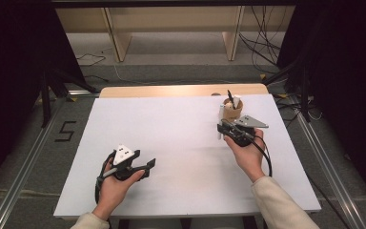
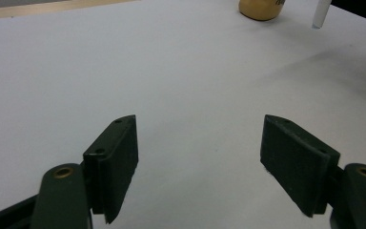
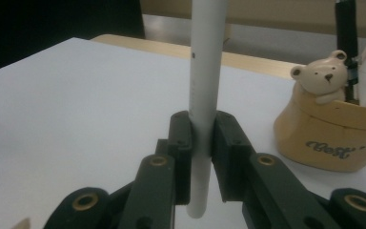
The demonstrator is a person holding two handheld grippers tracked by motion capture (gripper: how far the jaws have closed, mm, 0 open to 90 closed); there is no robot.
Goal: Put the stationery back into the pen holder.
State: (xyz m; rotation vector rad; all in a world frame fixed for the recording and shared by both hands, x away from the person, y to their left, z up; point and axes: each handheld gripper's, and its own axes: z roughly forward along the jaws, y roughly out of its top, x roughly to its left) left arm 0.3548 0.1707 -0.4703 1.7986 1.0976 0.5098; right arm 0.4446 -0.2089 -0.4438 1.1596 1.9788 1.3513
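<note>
1. Left tongs (image 1: 148, 164): held in the person's left hand (image 1: 114, 183) low over the near left part of the white surface (image 1: 171, 143). In the left gripper view the left tongs (image 2: 198, 162) stand released, jaws wide apart, with nothing but bare surface between the pads.
2. Right tongs (image 1: 220, 127): held in the person's right hand (image 1: 248, 152), well apart from the left tongs, over the far right part of the surface.
3. In the right gripper view the right tongs (image 3: 201, 143) are clenched on a white pen (image 3: 205, 95). The pen stands upright between the pads; its lower end hangs below the jaws and its upper part runs out of the top of the view.
4. In the high view the white pen (image 1: 219, 135) shows as a short pale stick at the tips of the right tongs.
5. Pen holder (image 3: 329, 129): a tan cup with a bear figure (image 3: 321, 78) on its rim, standing just beyond and to the right of the right tongs. It holds a black pen (image 3: 347, 38) and a white item.
6. In the high view the pen holder (image 1: 232, 109) stands just beyond the right tongs, near the far edge of the surface.
</note>
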